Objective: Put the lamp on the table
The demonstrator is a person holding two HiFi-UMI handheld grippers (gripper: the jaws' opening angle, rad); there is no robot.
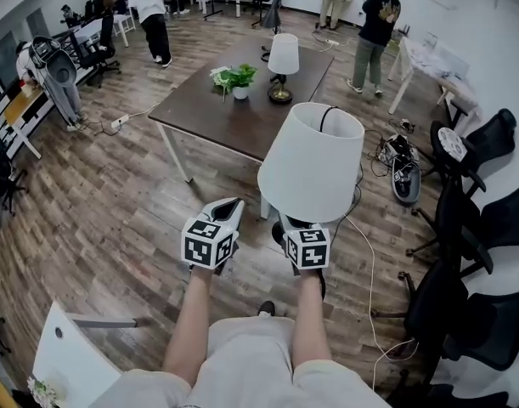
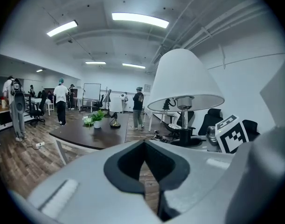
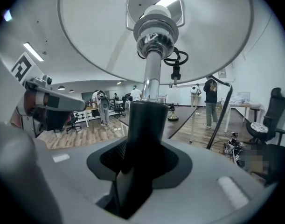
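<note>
A lamp with a white shade (image 1: 312, 160) hangs in the air over the wooden floor, short of the dark table (image 1: 210, 113). My right gripper (image 1: 296, 225) is shut on the lamp's black stem (image 3: 144, 125), right under the shade (image 3: 95, 31). The lamp stands upright. In the left gripper view the lamp (image 2: 185, 80) is to the right. My left gripper (image 1: 228, 207) stays beside it on the left, shut and empty, its tips (image 2: 144, 146) pointing at the table (image 2: 88, 136).
On the table stand a second white-shaded lamp (image 1: 283, 62) and a potted plant (image 1: 235, 79). Black office chairs (image 1: 476, 219) line the right side. Cables and gear (image 1: 397, 158) lie on the floor past the table's corner. Several people stand at the far end.
</note>
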